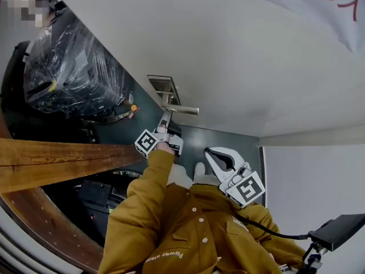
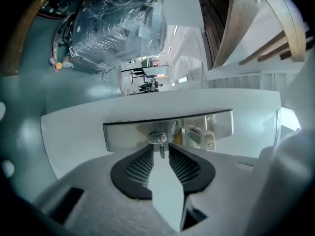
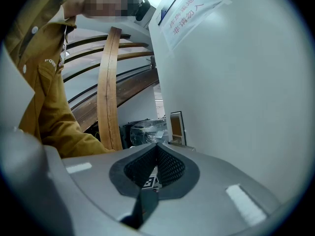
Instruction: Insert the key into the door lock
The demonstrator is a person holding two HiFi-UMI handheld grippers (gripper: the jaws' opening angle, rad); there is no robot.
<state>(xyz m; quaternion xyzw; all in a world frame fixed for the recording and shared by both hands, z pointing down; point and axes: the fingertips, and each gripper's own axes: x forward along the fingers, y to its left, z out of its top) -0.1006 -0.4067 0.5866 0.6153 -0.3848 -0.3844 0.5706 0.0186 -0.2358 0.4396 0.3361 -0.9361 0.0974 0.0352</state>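
A silver lock plate [image 1: 162, 87] with a lever handle [image 1: 186, 110] sits on the white door [image 1: 245, 56]. My left gripper [image 1: 166, 120] is pressed up against the door just under the handle. In the left gripper view its jaws [image 2: 161, 150] are shut on a small metal key [image 2: 161, 152]. The key's tip is at the round keyhole [image 2: 158, 138] in the lock plate [image 2: 128, 132], and the handle [image 2: 203, 137] shows to its right. My right gripper [image 1: 213, 153] hangs back from the door. Its jaws [image 3: 157, 147] are shut with nothing between them.
A dark bundle wrapped in clear plastic [image 1: 67, 68] stands beyond the door's edge at the left. Curved wooden rails [image 1: 57, 160] run below it. A white notice with red print [image 3: 189, 9] is stuck high on the door. A black device on a cable [image 1: 340, 230] is at the lower right.
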